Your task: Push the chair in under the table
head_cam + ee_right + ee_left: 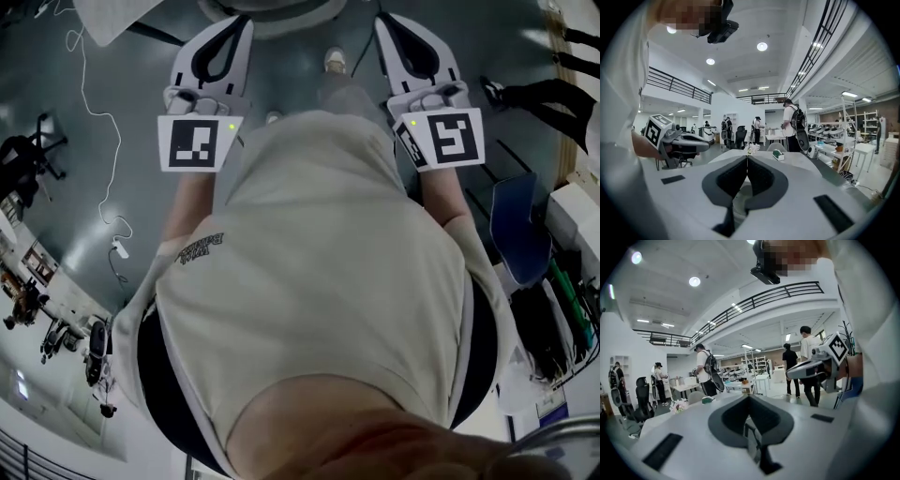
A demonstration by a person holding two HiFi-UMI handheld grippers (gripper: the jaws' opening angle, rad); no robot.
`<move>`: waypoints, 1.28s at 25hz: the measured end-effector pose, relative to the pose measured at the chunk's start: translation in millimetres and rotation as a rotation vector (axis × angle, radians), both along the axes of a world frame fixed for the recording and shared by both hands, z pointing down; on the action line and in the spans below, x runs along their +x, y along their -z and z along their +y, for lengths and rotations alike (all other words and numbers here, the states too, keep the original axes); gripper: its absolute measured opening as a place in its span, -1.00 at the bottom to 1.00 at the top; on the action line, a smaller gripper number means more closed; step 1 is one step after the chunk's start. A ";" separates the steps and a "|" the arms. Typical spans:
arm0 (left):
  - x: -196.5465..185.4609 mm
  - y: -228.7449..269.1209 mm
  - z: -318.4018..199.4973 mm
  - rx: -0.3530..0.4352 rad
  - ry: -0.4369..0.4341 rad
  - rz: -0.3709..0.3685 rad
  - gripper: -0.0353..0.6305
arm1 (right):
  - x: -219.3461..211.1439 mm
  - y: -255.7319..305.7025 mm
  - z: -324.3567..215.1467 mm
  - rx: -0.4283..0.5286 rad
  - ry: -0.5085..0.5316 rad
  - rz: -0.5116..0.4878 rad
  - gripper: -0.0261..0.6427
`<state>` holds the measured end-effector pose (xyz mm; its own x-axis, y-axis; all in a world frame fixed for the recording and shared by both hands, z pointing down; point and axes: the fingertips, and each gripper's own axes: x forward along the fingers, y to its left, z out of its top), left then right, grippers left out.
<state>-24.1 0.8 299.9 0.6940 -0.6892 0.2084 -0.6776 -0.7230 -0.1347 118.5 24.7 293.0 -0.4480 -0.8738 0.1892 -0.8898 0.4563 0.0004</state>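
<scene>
Nearest, the left gripper [749, 397] and right gripper [747, 156] were both clamped shut on nothing, side by side. Beyond stood a white table [790, 157] bearing flowers [752, 148]. The grey chair [776, 146] showed past it, well apart from both grippers. Its stiff back would likely push easily at the top edge. Open floor [103, 178] lay around.

Chair [776, 146] largely hidden behind the table [793, 158]
</scene>
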 end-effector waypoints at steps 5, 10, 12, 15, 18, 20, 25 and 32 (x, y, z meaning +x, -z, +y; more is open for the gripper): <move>27.8 3.7 -36.9 -0.011 0.076 -0.032 -0.87 | 24.2 -2.8 -46.3 -0.027 0.106 -0.012 -0.89; 39.1 9.8 -58.2 -0.019 0.147 -0.058 -0.87 | 23.6 0.5 -75.8 -0.036 0.235 -0.002 -0.89; 40.5 11.5 -62.1 -0.019 0.174 -0.071 -0.87 | 21.8 2.8 -83.2 -0.034 0.286 0.008 -0.89; 41.9 10.1 -66.5 -0.024 0.202 -0.089 -0.87 | 22.8 2.7 -94.1 -0.035 0.331 0.022 -0.89; 40.8 4.5 -68.2 -0.048 0.220 -0.110 -0.86 | 22.4 -2.4 -103.5 -0.053 0.357 0.031 -0.89; 40.0 0.6 -68.8 -0.059 0.218 -0.121 -0.86 | 20.0 -8.2 -107.6 -0.072 0.372 0.034 -0.89; 34.3 -25.9 -70.2 -0.087 0.154 -0.250 -0.86 | 11.2 -25.2 -115.3 -0.118 0.405 0.081 -0.89; 11.3 -74.0 -80.4 -0.199 0.054 -0.326 -0.86 | -1.2 -59.0 -125.4 -0.231 0.363 0.091 -0.89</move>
